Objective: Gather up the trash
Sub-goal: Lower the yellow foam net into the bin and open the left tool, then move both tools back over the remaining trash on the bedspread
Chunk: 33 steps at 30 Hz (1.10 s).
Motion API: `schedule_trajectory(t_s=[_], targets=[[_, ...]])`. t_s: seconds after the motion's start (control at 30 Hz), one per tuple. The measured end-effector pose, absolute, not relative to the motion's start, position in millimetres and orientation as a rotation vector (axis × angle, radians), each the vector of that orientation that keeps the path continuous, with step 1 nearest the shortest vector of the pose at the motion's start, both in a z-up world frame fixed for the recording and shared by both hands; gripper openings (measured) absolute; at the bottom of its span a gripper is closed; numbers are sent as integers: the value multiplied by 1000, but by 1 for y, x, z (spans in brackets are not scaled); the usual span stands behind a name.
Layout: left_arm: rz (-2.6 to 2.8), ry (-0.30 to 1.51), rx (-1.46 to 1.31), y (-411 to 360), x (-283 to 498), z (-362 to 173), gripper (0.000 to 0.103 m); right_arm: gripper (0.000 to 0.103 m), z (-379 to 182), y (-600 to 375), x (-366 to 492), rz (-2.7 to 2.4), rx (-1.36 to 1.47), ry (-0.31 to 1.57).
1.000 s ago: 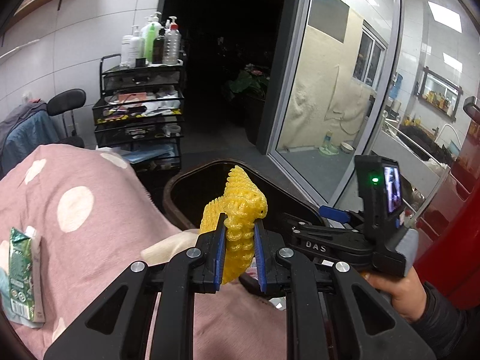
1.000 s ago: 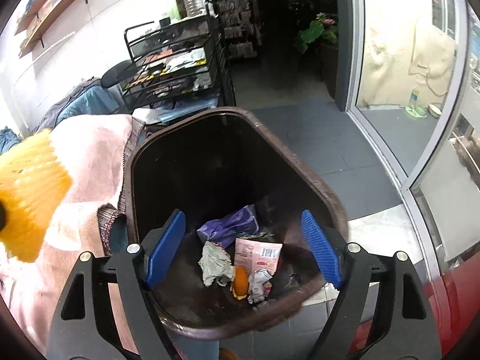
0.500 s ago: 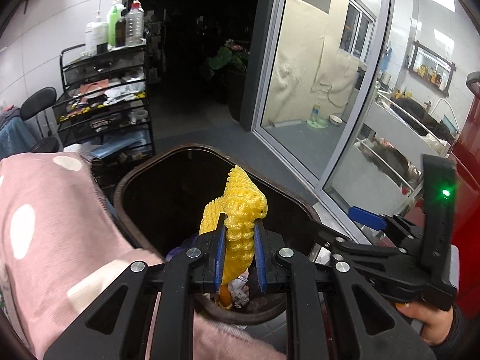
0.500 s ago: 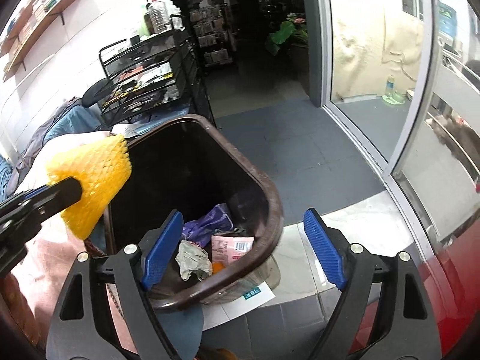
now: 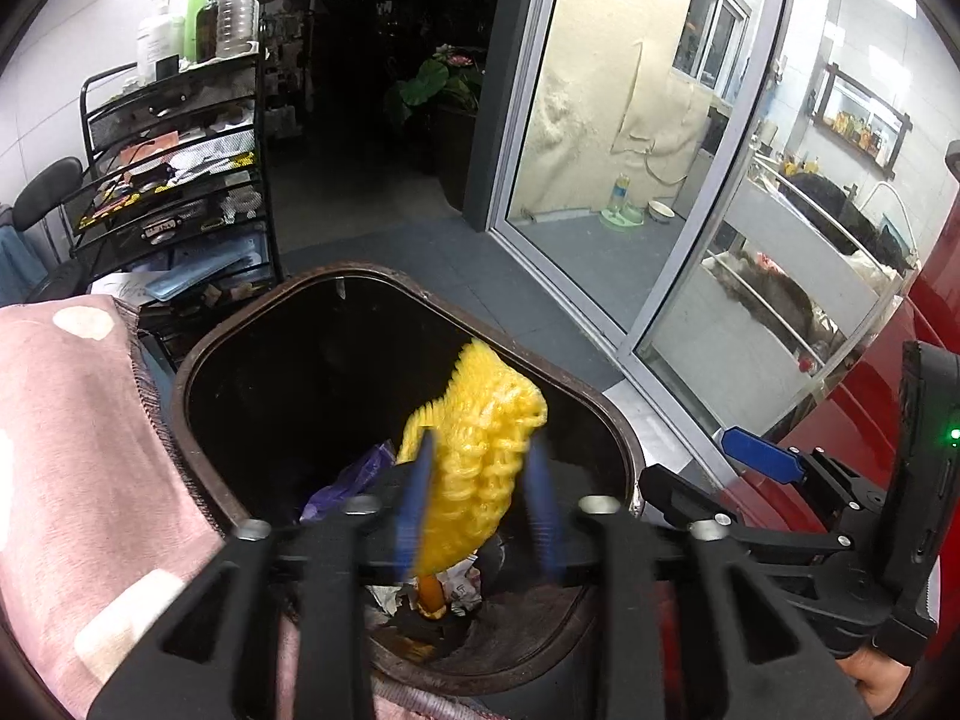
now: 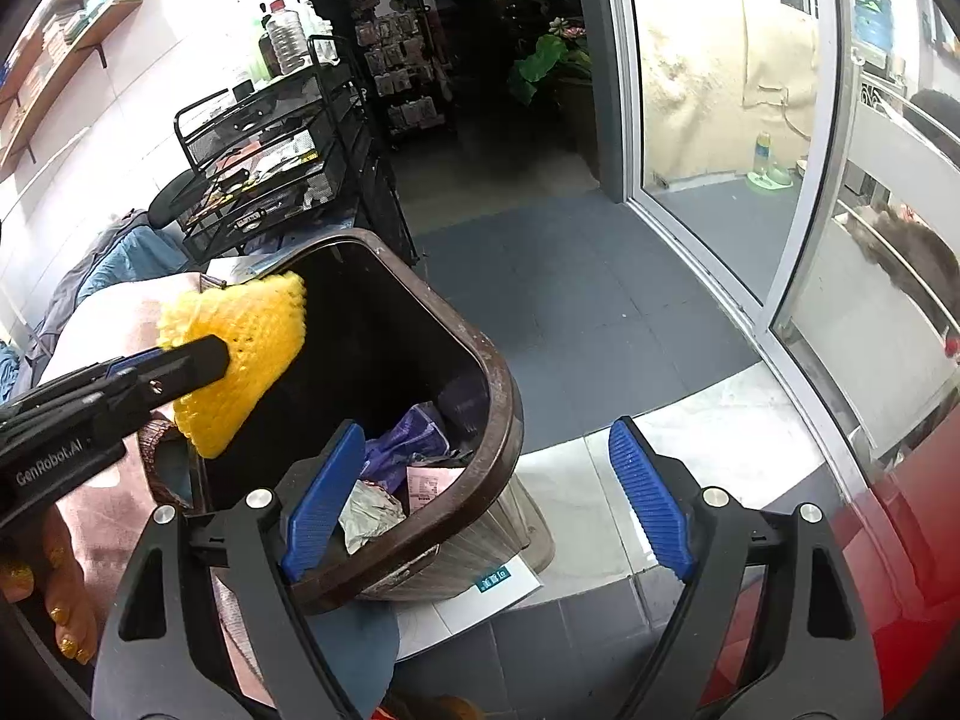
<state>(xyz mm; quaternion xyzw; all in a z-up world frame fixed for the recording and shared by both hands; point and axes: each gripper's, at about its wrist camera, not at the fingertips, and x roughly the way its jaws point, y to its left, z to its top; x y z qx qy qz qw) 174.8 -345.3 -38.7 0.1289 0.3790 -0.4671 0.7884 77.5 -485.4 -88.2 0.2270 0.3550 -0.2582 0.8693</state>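
Observation:
A yellow foam net (image 5: 474, 462) sits between the blurred blue pads of my left gripper (image 5: 477, 507), over the mouth of the brown trash bin (image 5: 624, 462). The pads stand apart from the net on both sides, so the gripper is open. In the right wrist view the net (image 6: 240, 354) hangs above the bin's left rim (image 6: 504, 396), with the left gripper's finger across it. My right gripper (image 6: 486, 495) is open and empty, its left pad over the bin's near rim. Crumpled paper, a purple wrapper (image 6: 408, 438) and other trash lie inside the bin.
A pink dotted blanket (image 5: 66, 438) lies left of the bin. A black wire cart (image 5: 174, 180) with bottles stands behind. A glass sliding door (image 5: 636, 180) runs along the right, a red surface (image 6: 900, 570) at the near right. Paper lies under the bin (image 6: 480, 594).
My left gripper moved from over the blanket to over the bin and its jaws have opened off the yellow net. The right gripper drifted right, still open.

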Motion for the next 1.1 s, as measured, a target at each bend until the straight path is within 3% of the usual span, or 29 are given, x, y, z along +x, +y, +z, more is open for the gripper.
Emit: schedule_trajectory(t_s=[0.13, 0.23, 1.1], targets=[[-1013, 790, 243, -341, 174, -36, 84, 84, -90, -485, 78, -538, 480, 747], [-1014, 769, 214, -337, 174, -32, 95, 86, -90, -484, 79, -536, 479, 747], [-830, 623, 199, -222, 153, 8, 97, 88, -68, -432, 108, -388, 430, 721]])
